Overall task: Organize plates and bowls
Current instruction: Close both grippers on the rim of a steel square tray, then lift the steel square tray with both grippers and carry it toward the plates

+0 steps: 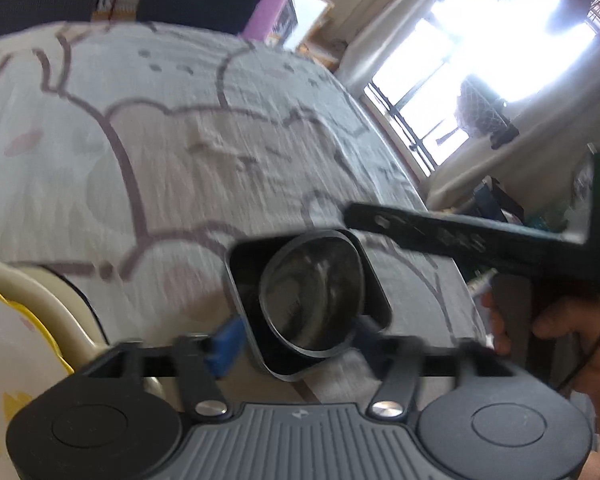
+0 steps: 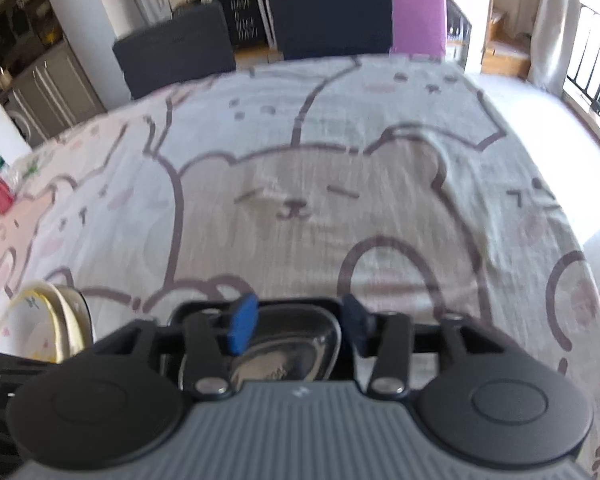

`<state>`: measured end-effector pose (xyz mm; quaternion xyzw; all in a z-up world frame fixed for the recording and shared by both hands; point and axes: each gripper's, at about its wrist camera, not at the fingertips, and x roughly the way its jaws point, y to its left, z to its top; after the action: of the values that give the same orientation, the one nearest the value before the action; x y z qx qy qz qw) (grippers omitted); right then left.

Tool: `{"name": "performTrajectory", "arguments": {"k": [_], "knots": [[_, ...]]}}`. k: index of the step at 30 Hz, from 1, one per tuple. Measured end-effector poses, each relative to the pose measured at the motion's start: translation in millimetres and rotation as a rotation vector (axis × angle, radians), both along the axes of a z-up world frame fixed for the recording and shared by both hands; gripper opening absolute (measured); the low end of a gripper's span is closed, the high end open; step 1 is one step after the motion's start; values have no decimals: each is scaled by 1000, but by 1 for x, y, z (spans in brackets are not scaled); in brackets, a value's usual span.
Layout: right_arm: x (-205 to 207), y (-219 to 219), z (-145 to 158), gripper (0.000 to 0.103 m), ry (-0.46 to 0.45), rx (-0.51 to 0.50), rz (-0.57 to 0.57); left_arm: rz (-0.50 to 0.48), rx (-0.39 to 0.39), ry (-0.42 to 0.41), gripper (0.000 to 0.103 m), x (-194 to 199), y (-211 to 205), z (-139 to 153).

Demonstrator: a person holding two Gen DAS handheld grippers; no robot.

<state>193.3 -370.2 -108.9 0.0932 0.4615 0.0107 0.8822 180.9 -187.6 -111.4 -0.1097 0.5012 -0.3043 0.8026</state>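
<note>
Left claw [image 1: 290, 344]: grey ribbed body at bottom centre, flanked by two black rounded housings with circular caps. Black link arms fixed by silver round-head screws. Blue finger pads [image 1: 224, 346], blurred. Right claw [image 2: 296, 326]: same build, one pad bright blue, the other darker navy. Bare-skinned hand [image 1: 572, 340] at right edge on a black handle, thin black cable beside it.

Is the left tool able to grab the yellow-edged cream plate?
Probably not yet. The yellow-edged cream plate lies close beside the left tool, but a black square dish holding a shiny metal bowl fills the gap between its fingers.
</note>
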Motion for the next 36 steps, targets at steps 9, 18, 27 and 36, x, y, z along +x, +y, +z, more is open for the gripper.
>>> {"name": "performTrajectory", "arguments": {"k": [9,18,27,36], "knots": [[-21,-39,-3,72,-11,-11,-32,99,60,-32,54,27,18,-4],[-29,-49,-20,44,81,93,58,46,105,-8,16,29,5,-16],[-22,-33,-30,19,140,28,99,9,103,20,13,22,0,-20],[-17,-27,-35,8,150,6,133,-13,106,35,13,18,-6,-28]]}}
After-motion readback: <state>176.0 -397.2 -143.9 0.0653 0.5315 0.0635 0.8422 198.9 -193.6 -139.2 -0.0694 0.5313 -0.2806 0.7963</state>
